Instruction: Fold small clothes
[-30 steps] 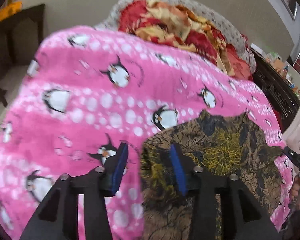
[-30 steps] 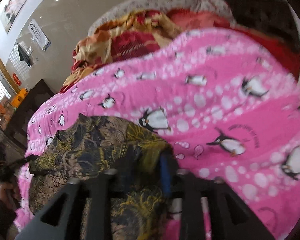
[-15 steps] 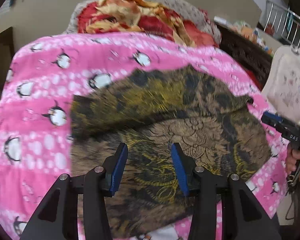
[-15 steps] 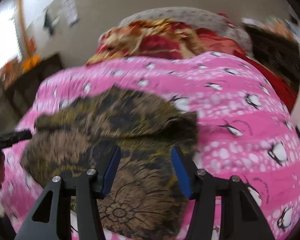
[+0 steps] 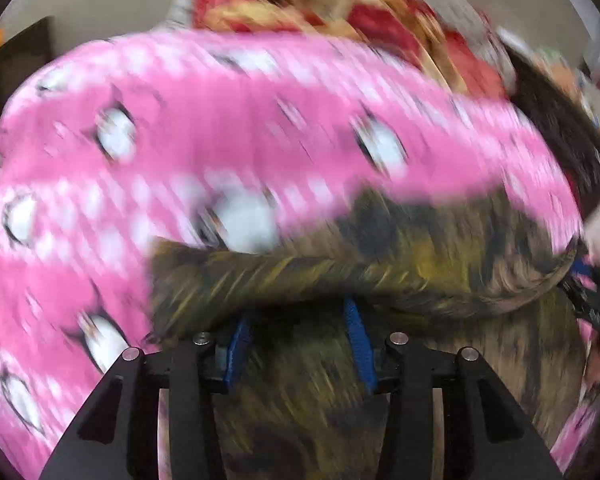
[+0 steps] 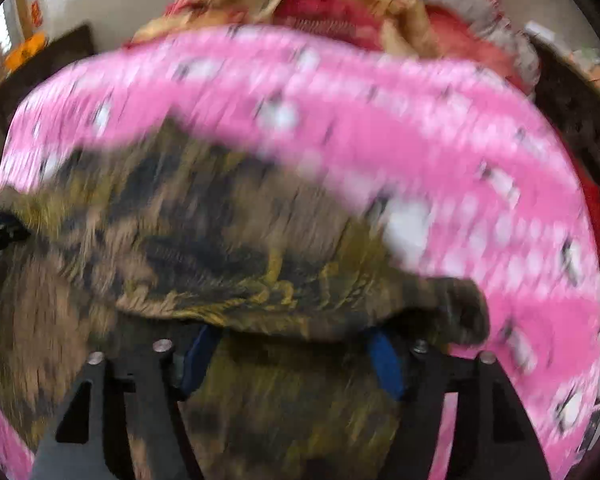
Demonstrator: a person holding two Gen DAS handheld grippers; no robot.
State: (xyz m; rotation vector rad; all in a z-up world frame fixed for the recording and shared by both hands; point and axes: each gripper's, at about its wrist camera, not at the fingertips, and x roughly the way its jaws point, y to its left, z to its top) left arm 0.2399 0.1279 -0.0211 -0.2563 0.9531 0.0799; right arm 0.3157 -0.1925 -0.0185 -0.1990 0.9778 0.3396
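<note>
Left wrist view: the left gripper (image 5: 298,344) has its blue pads parted, tips hidden under a raised fold of the brown-yellow garment (image 5: 380,276); whether they pinch cloth cannot be told.
Garment: near the pink penguin blanket's (image 5: 228,128) near edge.
Right wrist view: the right gripper (image 6: 292,354) jaws are opening, the fold over their tips.

A home bedroom. A bed is spread with a fleecy pink blanket printed with penguins and white dots (image 5: 260,128), and a crumpled red-and-yellow floral quilt (image 5: 340,4) is heaped at its far end. Dark carved wooden bed frame (image 6: 572,120) along one side; plain beige wall (image 5: 112,4) behind.
</note>
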